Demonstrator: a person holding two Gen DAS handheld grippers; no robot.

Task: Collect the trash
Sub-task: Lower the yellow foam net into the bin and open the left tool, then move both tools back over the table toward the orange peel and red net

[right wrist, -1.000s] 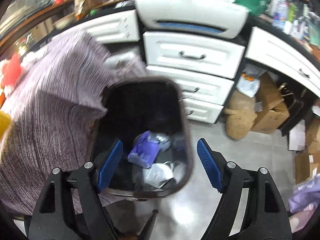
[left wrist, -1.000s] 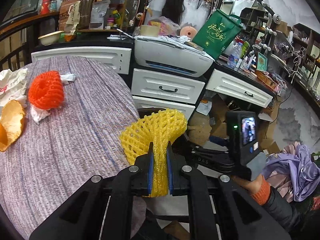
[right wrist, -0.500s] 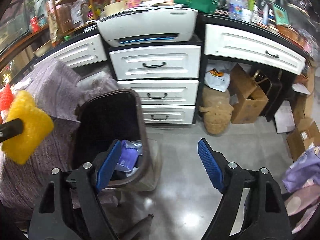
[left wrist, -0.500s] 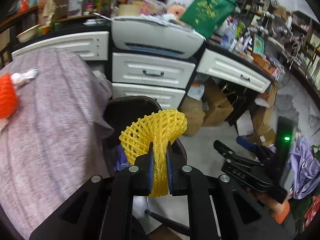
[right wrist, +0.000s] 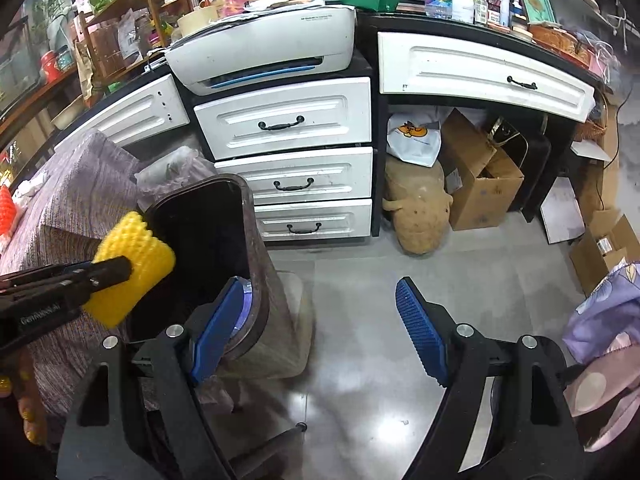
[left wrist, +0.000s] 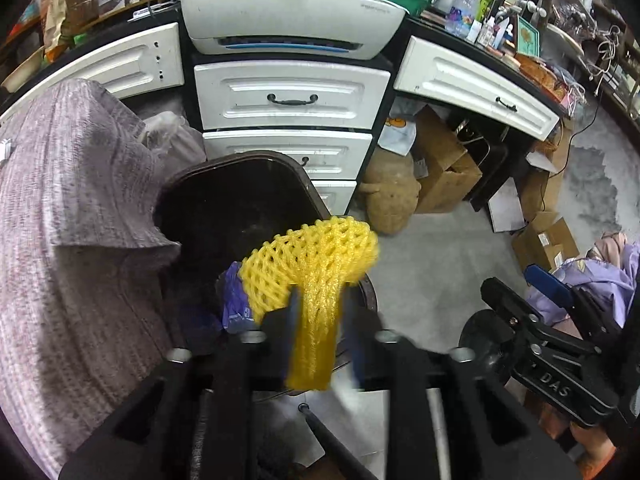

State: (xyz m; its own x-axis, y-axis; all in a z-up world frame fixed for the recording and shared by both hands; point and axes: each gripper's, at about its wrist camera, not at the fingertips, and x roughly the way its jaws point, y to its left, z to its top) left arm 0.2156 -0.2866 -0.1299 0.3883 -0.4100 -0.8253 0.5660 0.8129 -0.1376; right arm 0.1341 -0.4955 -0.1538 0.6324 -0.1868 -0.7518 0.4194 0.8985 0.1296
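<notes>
My left gripper [left wrist: 320, 320] holds a yellow foam fruit net [left wrist: 312, 264] over the open mouth of the dark trash bin [left wrist: 304, 184]. The fingers look blurred and slightly parted beside the net. Purple trash [left wrist: 234, 304] lies inside the bin. In the right wrist view the net [right wrist: 132, 268] hangs at the left gripper's tip, beside the bin [right wrist: 256, 248]. My right gripper [right wrist: 320, 332] is open and empty, its left pad [right wrist: 218, 328] near the bin's rim. An orange foam net [right wrist: 6, 212] lies on the table at the far left.
A table with a purple-grey cloth [left wrist: 60, 240] stands left of the bin. White drawers [right wrist: 288, 120] and a printer [right wrist: 264, 52] are behind it. Cardboard boxes [right wrist: 476, 176], a tan plush [right wrist: 418, 204] and purple cloth [right wrist: 600, 320] lie on the floor to the right.
My left gripper carried the yellow net off the table to above the bin, and its fingers now look looser around it. My right gripper drew back from over the bin to the right.
</notes>
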